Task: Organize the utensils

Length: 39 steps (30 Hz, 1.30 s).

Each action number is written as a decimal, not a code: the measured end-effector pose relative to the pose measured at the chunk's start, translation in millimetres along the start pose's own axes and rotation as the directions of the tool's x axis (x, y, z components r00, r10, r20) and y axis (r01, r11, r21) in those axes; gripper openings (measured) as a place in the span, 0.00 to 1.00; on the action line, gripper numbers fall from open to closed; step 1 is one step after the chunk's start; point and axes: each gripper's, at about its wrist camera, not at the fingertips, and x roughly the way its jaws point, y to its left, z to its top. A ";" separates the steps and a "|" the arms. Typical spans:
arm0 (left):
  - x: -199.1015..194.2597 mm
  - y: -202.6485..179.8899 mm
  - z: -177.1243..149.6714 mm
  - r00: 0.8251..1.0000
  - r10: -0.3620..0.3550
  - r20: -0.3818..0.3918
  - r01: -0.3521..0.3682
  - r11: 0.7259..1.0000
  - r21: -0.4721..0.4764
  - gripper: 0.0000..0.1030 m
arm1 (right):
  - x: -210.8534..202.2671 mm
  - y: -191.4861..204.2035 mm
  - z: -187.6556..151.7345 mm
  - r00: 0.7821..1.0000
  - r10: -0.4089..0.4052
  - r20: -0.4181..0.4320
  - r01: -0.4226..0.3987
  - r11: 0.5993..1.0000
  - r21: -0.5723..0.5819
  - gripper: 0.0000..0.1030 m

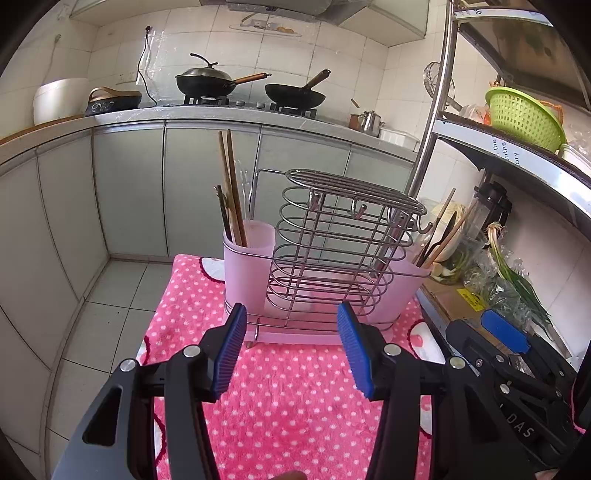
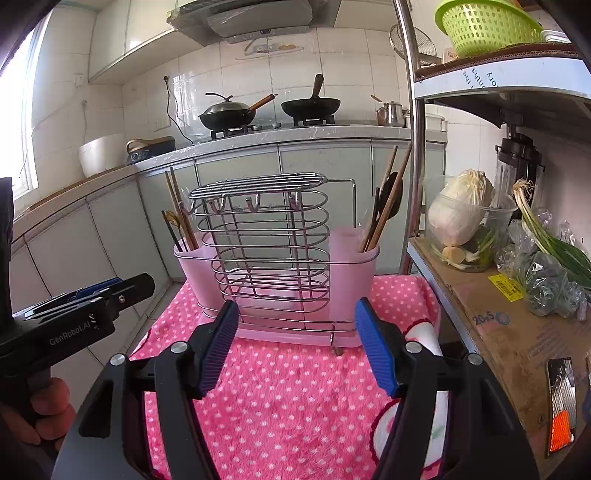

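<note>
A wire utensil rack (image 1: pixel 332 243) with two pink cups stands on a pink polka-dot cloth (image 1: pixel 288 398). The left cup (image 1: pixel 249 254) holds chopsticks (image 1: pixel 231 188); the right cup (image 1: pixel 404 288) holds more chopsticks and a spoon (image 1: pixel 439 240). My left gripper (image 1: pixel 291 347) is open and empty, just in front of the rack. In the right wrist view the rack (image 2: pixel 269 251), the left chopsticks (image 2: pixel 179 210) and the right utensils (image 2: pixel 388 199) show. My right gripper (image 2: pixel 297 345) is open and empty before the rack.
A metal shelf (image 2: pixel 417 147) stands at the right with cabbage (image 2: pixel 460 210), green onions (image 2: pixel 546 229) and a green basket (image 2: pixel 487 22). Behind is a counter with two woks (image 1: pixel 251 86), a kettle (image 1: pixel 369 122) and a rice cooker (image 1: pixel 59 98).
</note>
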 end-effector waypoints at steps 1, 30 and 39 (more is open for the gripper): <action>-0.3 -0.1 0.2 1.000 0.000 0.001 0.000 1.000 0.000 0.49 | -0.3 0.3 0.7 1.000 0.000 0.000 0.000 1.000 0.000 0.64; -0.8 -4.6 2.3 1.000 -0.006 -0.001 0.006 1.000 0.011 0.49 | -1.9 0.6 5.1 1.000 0.001 0.012 -0.001 1.000 -0.001 0.64; 1.4 -3.8 2.2 1.000 -0.007 -0.006 0.007 1.000 0.014 0.49 | -1.3 1.9 4.3 1.000 0.003 0.008 -0.003 1.000 -0.007 0.64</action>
